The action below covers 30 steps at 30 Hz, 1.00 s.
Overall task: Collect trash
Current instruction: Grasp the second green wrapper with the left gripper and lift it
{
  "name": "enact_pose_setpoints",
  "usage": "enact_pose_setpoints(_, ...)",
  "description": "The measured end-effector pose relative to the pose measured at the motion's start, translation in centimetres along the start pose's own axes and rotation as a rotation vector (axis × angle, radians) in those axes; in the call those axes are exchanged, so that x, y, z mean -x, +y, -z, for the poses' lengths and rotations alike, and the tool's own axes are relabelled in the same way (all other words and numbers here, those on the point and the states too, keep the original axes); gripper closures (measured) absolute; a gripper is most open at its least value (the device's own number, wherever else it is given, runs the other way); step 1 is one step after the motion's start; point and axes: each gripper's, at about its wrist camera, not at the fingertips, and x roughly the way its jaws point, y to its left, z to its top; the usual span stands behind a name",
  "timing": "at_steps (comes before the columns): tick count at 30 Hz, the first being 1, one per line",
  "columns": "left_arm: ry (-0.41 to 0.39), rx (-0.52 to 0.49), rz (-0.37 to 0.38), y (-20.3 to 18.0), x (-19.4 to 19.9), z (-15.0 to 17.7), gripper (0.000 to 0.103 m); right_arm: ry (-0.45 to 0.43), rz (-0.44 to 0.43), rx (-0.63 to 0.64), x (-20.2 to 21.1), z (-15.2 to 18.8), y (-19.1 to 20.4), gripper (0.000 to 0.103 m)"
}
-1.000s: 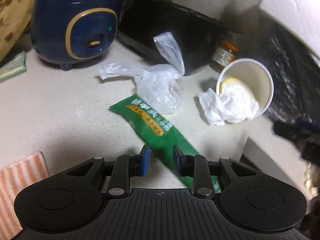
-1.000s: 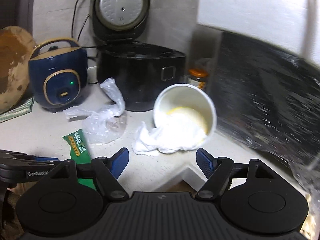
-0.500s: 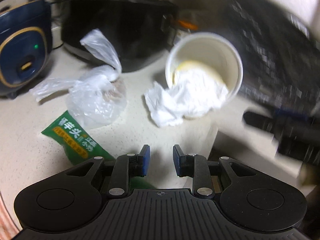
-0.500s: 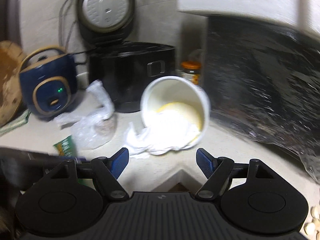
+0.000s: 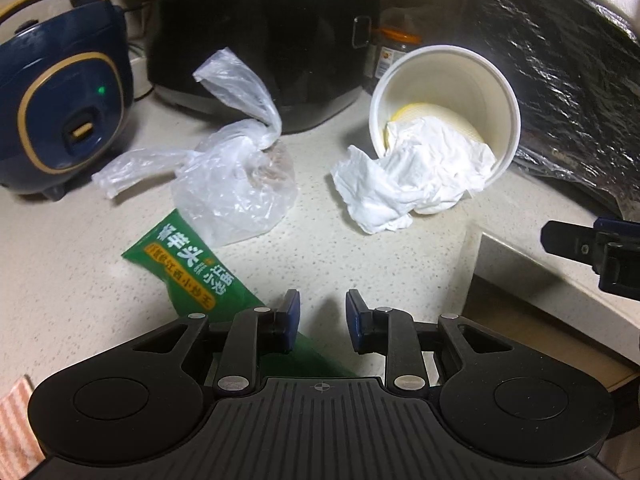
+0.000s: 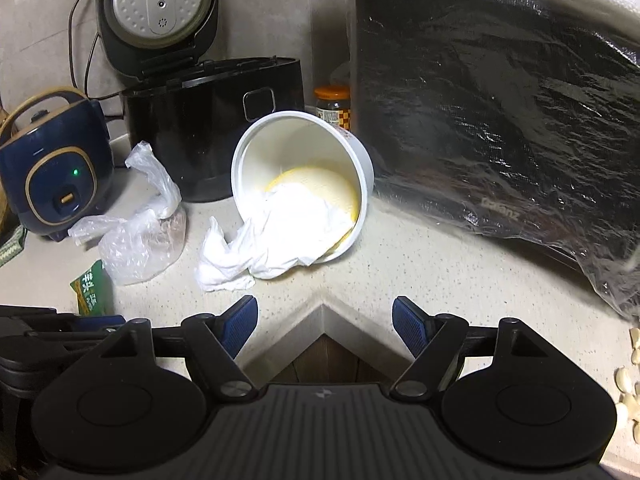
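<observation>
A white paper cup point(image 5: 448, 92) lies tipped on the counter with a crumpled white tissue point(image 5: 404, 184) spilling from its mouth; both also show in the right wrist view, the cup point(image 6: 304, 152) and the tissue point(image 6: 260, 252). A knotted clear plastic bag point(image 5: 236, 184) lies to the left, and a green snack wrapper point(image 5: 192, 264) lies in front of it. My left gripper point(image 5: 319, 314) is narrowly open and empty, just right of the wrapper. My right gripper point(image 6: 325, 322) is wide open and empty, above the counter's inner corner, short of the tissue.
A navy rice cooker point(image 5: 60, 96) and a black cooker point(image 5: 264, 44) with its lid up stand at the back. A jar point(image 6: 333, 102) and a film-wrapped black appliance point(image 6: 500, 120) stand at the right. Garlic cloves point(image 6: 628, 392) lie at the far right. A striped cloth point(image 5: 14, 420) lies bottom left.
My left gripper has swung right, off the green wrapper, and now faces the cup and tissue. My right gripper has moved slightly toward the cup. Both jaw openings are unchanged.
</observation>
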Motion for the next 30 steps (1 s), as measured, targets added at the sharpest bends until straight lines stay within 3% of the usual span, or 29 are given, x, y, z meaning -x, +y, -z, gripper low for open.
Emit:
enact_pose_setpoints(4, -0.055, 0.087, 0.013, 2.1, 2.3, 0.7, 0.075, -0.015, 0.001, -0.029, 0.6, 0.1, -0.4, 0.028)
enact_pose_setpoints(7, -0.061, 0.188, -0.007, 4.7, 3.9, 1.6, 0.075, -0.03, -0.044, -0.048, 0.5, -0.1, 0.0, 0.028)
enact_pose_setpoints(12, -0.088, 0.362, -0.03, 9.4, 6.7, 3.0, 0.075, 0.014, -0.195, 0.017, -1.6, -0.5, 4.1, 0.028)
enact_pose_setpoints(17, -0.134, 0.525, -0.026, 13.1, 9.0, 4.9, 0.075, 0.096, -0.404, 0.143, -2.9, -0.2, 9.7, 0.028)
enact_pose_setpoints(23, -0.112, 0.548, 0.045, 12.9, 8.0, 4.8, 0.075, 0.231, -0.633, 0.214, -3.0, 2.4, 13.6, 0.03)
enact_pose_setpoints(25, -0.099, 0.526, 0.042, 12.2, 7.2, 4.2, 0.075, 0.204, -0.621, 0.251, -2.2, 2.7, 13.9, 0.03)
enact_pose_setpoints(28, -0.088, 0.457, -0.006, 10.6, 6.1, 3.2, 0.075, 0.083, -0.475, 0.314, -0.8, 2.5, 13.5, 0.03)
enact_pose_setpoints(30, -0.07, 0.439, -0.016, 9.7, 5.4, 2.8, 0.075, 0.029, -0.373, 0.288, -0.4, 2.2, 12.1, 0.03)
